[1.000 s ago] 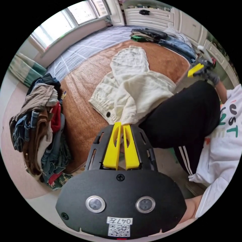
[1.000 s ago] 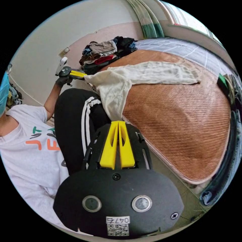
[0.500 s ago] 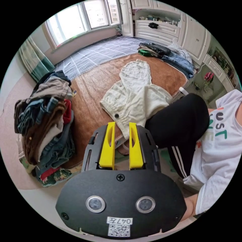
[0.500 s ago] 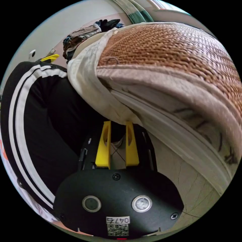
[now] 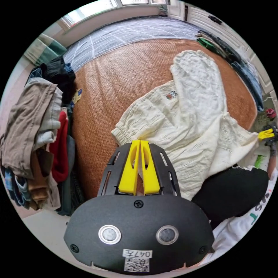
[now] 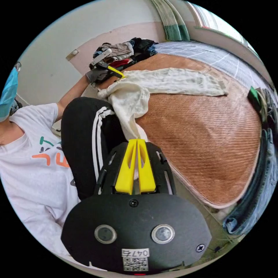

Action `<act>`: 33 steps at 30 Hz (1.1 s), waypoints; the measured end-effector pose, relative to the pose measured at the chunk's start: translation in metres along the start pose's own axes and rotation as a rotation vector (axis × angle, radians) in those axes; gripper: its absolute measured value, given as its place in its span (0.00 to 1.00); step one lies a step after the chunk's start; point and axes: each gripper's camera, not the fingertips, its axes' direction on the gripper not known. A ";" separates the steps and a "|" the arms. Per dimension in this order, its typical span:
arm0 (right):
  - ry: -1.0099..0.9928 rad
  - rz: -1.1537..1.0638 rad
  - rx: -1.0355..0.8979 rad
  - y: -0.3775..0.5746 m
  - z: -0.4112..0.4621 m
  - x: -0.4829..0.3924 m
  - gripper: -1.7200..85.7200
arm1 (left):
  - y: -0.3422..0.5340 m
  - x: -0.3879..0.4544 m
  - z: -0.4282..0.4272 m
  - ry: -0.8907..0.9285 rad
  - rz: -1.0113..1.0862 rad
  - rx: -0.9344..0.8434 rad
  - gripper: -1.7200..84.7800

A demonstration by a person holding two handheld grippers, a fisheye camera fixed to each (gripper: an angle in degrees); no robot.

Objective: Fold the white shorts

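A bed is covered by a brown woven mat (image 5: 121, 78), with a grey checked sheet (image 5: 127, 29) showing beyond the mat toward the window wall, where a green-and-white striped curtain (image 6: 170, 20) hangs. An untidy pile of clothes (image 5: 37, 136) is heaped at one edge of the mat, and a row of darker folded clothes (image 5: 231, 58) is laid along the far edge, near white cupboards. A person in a white printed shirt (image 6: 31, 173) and black trousers with white stripes (image 6: 87, 139) is placed at the bedside. The white shorts (image 5: 188, 124) are spread on the mat with the waistband at the near edge by the person's knee; the long axis is run from that waistband away across the mat, one leg being stretched flat toward the far side. In the left gripper view, the left claw (image 5: 140, 142) is seen with its yellow jaws brought together at the gathered waistband corner, a thin edge of cloth being pinched between them. In the right gripper view, the right claw (image 6: 137, 141) is likewise closed, with a hanging corner of the shorts (image 6: 162, 84) caught between its tips just off the bed's edge. The other claw is visible in each view at the opposite end of the waistband, held in a gloved hand (image 6: 97, 74).
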 end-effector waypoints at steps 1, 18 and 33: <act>0.066 -0.012 0.011 -0.023 -0.017 0.004 0.01 | -0.008 0.000 -0.004 -0.083 -0.037 -0.009 0.01; 0.373 0.048 -0.079 -0.211 -0.012 0.073 0.06 | 0.172 0.114 -0.188 0.023 -0.022 0.255 0.01; 0.438 -0.271 -0.210 -0.233 0.018 0.022 0.01 | 0.249 0.186 -0.209 0.020 0.181 0.209 0.16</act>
